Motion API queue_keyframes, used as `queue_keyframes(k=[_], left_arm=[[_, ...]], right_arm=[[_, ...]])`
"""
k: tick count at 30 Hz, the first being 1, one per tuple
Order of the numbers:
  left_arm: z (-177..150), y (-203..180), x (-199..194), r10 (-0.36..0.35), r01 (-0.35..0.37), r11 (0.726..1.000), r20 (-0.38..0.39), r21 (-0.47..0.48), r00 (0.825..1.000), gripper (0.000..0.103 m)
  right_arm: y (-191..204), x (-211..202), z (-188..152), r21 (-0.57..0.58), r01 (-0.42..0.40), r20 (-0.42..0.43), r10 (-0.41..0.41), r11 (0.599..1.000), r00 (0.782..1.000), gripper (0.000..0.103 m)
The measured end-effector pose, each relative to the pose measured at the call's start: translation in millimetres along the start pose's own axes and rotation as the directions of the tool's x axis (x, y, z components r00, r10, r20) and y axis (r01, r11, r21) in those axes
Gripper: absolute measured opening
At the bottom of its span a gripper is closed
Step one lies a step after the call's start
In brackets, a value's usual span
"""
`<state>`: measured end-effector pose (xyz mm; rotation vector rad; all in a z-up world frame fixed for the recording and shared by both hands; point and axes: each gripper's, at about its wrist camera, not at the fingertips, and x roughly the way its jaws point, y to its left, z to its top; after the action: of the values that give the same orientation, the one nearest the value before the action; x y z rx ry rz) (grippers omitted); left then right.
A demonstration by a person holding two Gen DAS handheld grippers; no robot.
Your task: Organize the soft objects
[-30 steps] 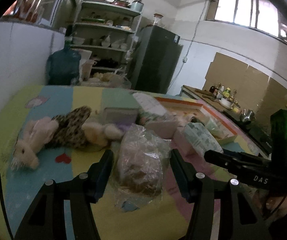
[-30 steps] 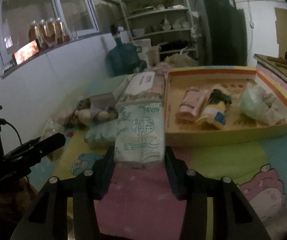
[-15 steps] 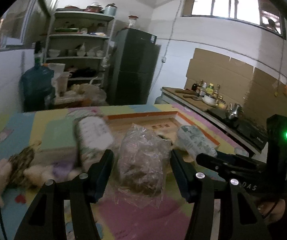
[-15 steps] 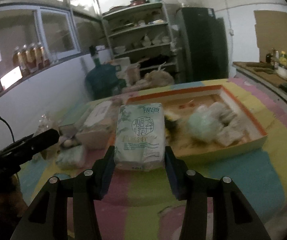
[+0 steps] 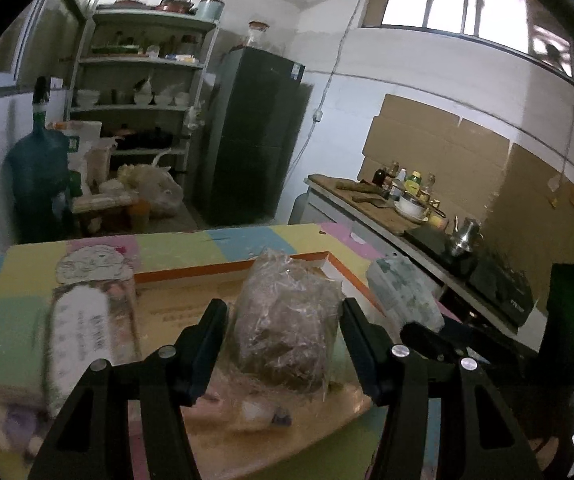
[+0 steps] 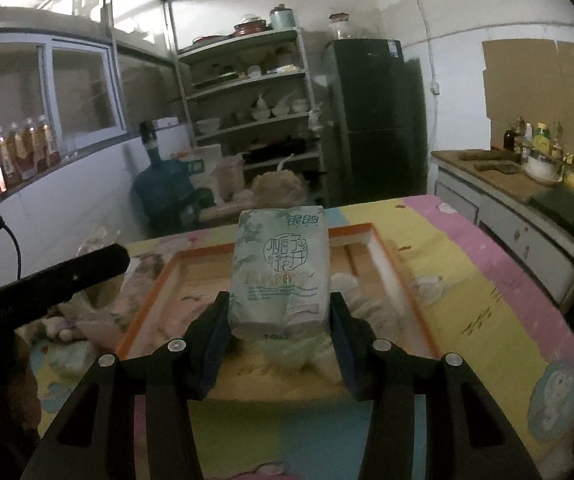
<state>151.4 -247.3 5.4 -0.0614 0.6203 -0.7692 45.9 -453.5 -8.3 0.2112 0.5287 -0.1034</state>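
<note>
In the left wrist view my left gripper (image 5: 283,320) is shut on a clear plastic bag with a brown soft thing inside (image 5: 287,320), held up over the orange-rimmed cardboard tray (image 5: 223,269). To its right the tissue pack (image 5: 403,296) shows in the other gripper. In the right wrist view my right gripper (image 6: 279,312) is shut on that pale green tissue pack (image 6: 281,268), upright above the same tray (image 6: 387,248). Pale soft items lie blurred in the tray below the pack. The left gripper's finger (image 6: 67,276) crosses the left side of that view.
A long white wipes pack (image 5: 83,340) lies left of the tray on the colourful mat (image 6: 487,280). Plush toys (image 6: 59,326) lie at the mat's left. Behind stand a shelf rack (image 6: 255,100), a dark fridge (image 6: 375,120), a blue water jug (image 5: 39,176) and a counter with bottles (image 5: 403,196).
Both grippers have swung to the right and risen a little with their loads. The plush toys slid out of the left wrist view, and the tray now sits under both held items.
</note>
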Motion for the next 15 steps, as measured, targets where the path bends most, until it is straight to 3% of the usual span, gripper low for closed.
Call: queue_keyframes(k=[15], left_arm=[[28.6,-0.7,105.3,0.039,-0.048,0.997,-0.139,-0.065,0.989,0.058]], right_arm=[[-45.1,71.8,35.5,-0.051,-0.067,-0.119,0.061,0.996,0.991,0.049]])
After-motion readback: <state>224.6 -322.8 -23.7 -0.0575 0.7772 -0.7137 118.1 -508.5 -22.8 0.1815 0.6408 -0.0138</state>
